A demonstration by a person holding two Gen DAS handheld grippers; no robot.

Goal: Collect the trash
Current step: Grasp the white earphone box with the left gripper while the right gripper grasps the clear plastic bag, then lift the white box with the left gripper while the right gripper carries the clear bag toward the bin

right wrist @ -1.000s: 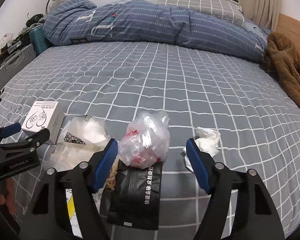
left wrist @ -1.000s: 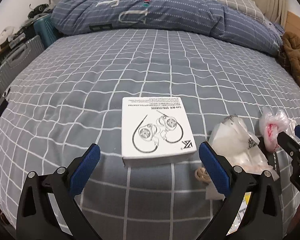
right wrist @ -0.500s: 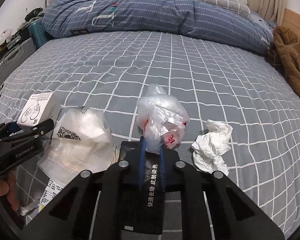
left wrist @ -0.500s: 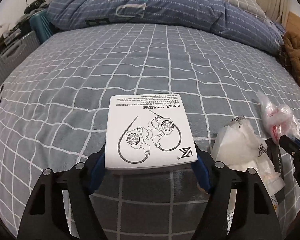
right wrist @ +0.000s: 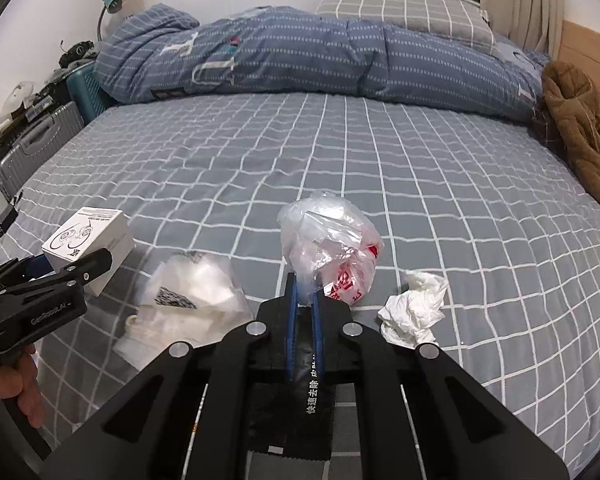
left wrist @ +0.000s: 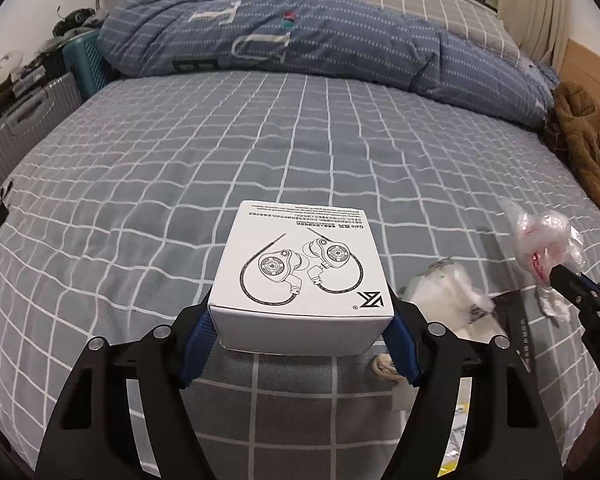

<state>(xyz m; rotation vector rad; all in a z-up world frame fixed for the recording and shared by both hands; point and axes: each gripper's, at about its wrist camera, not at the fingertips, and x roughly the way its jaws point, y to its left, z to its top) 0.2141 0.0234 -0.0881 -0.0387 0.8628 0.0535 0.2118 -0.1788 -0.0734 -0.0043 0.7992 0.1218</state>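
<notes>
My left gripper [left wrist: 300, 340] is shut on a white earphone box [left wrist: 304, 268] and holds it lifted above the grey checked bed [left wrist: 180, 184]; the box also shows in the right wrist view [right wrist: 90, 244]. My right gripper [right wrist: 305, 304] is shut on a clear plastic bag with red print [right wrist: 330, 248], raised off the bed; the bag also shows in the left wrist view [left wrist: 542, 236]. On the bed lie a white plastic mailer bag [right wrist: 192, 296], a black courier bag [right wrist: 300, 400] and a crumpled white tissue [right wrist: 414, 308].
A rolled blue duvet [right wrist: 300, 60] and a pillow [right wrist: 400, 12] lie at the head of the bed. A brown coat [right wrist: 580, 120] lies at the right edge. A grey suitcase [right wrist: 32, 148] and a teal case [right wrist: 86, 84] stand left of the bed.
My left gripper moved onto the box, shut on it and lifted it. My right gripper shut on the clear plastic bag and raised it off the bed.
</notes>
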